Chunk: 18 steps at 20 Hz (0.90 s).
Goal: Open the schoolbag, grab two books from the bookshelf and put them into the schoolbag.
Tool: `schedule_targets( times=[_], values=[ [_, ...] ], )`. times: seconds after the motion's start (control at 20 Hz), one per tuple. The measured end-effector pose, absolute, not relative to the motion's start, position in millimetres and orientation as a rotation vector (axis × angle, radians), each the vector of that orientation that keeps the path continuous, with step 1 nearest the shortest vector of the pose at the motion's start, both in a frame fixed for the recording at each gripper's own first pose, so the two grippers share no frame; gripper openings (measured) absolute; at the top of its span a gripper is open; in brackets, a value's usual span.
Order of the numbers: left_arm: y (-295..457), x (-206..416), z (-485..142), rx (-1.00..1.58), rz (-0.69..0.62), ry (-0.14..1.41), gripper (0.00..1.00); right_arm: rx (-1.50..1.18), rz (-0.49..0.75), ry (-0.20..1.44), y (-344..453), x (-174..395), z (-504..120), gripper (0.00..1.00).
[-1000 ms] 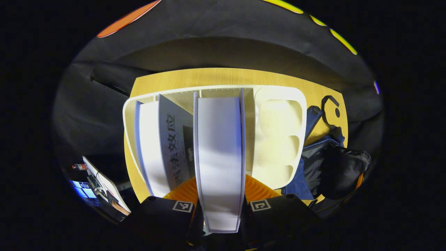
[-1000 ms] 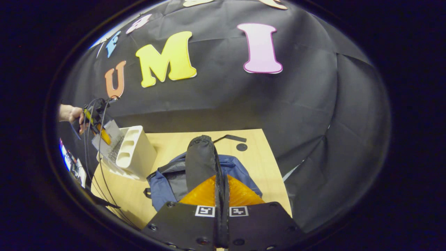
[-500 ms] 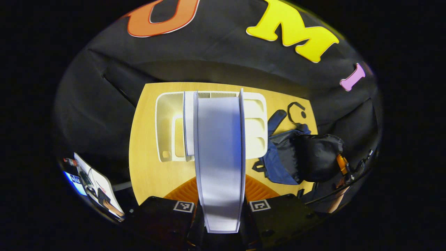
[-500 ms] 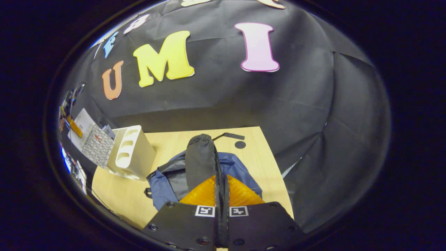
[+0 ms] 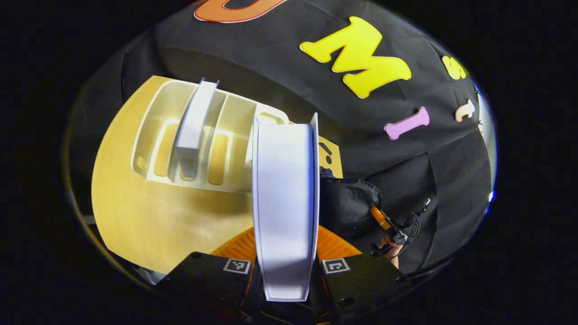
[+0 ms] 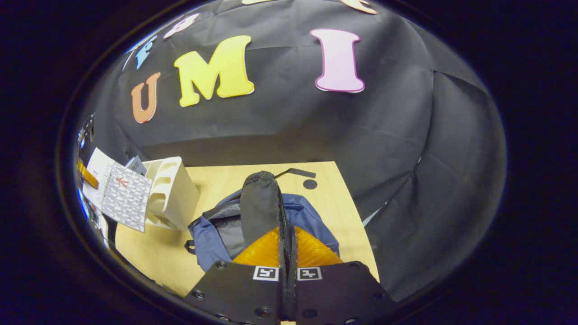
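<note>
My left gripper (image 5: 285,253) is shut on a thick book (image 5: 283,189), held with its white page edge facing me, above the wooden table (image 5: 149,221). The white bookshelf (image 5: 158,117) lies to the left and holds one more book (image 5: 195,117). Behind the held book is the schoolbag (image 5: 347,203), with the right gripper (image 5: 384,223) at it. In the right gripper view, my right gripper (image 6: 287,243) is shut on the bag's black flap (image 6: 259,207), lifting it off the blue schoolbag (image 6: 307,216). The held book (image 6: 124,196) hangs beside the bookshelf (image 6: 174,189).
A black strap (image 6: 295,172) and a round black spot (image 6: 309,183) lie on the table (image 6: 216,180) behind the bag. A hand (image 5: 392,253) holds the right gripper. The booth's black cloth wall stands close behind the table.
The left gripper has lifted the book out of the bookshelf and swung it right, toward the bag. The right gripper has kept hold of the flap, almost still.
</note>
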<state>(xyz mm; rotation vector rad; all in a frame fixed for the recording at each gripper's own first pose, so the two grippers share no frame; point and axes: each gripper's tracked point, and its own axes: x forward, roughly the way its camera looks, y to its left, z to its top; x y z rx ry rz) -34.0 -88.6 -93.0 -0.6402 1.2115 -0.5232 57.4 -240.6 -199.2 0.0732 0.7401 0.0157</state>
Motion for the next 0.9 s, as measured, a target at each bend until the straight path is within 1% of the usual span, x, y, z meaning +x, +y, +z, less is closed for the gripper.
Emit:
schedule_targets(
  times=[0.05,0.1,0.15,0.2,0.25,0.3,0.45,0.55,0.75,0.9],
  values=[
    [-108.2,-40.2,-97.3,-0.672,-0.558,1.181,0.43,0.085,0.012,0.741,-238.6,56.2,-200.2,0.03],
    [-127.6,-44.5,-100.4,-0.707,-0.585,1.150,0.43,0.103,0.007,0.741,-236.7,56.9,-200.0,0.00],
    [-146.5,-49.8,-106.4,-0.739,-0.601,1.127,0.43,0.114,0.002,0.745,-235.8,57.0,-202.1,0.03],
    [-163.7,-54.8,-114.1,-0.757,-0.618,1.121,0.43,0.119,-0.001,0.747,-235.5,57.3,-202.3,0.03],
    [-179.0,-62.7,-124.1,-0.763,-0.627,1.120,0.48,0.119,-0.005,0.747,-236.2,56.4,-202.8,0.00],
    [-191.6,-65.8,-135.8,-0.759,-0.631,1.121,0.43,0.121,-0.004,0.748,-236.6,56.2,-201.6,0.00],
    [-233.7,-72.4,-189.2,-0.763,-0.602,1.180,0.44,0.125,-0.005,0.751,-238.1,57.7,-198.4,0.00],
    [-252.1,-75.1,-213.6,-0.751,-0.607,1.209,0.43,0.129,-0.008,0.758,-239.0,58.3,-197.1,0.00],
    [-295.8,-75.1,-247.6,-0.790,-0.632,1.248,0.44,0.139,-0.001,0.769,-240.2,61.1,-195.7,0.00],
    [-323.3,-71.7,-259.9,-0.847,-0.661,1.244,0.43,0.136,0.005,0.775,-241.4,64.5,-195.8,0.00]
  ],
)
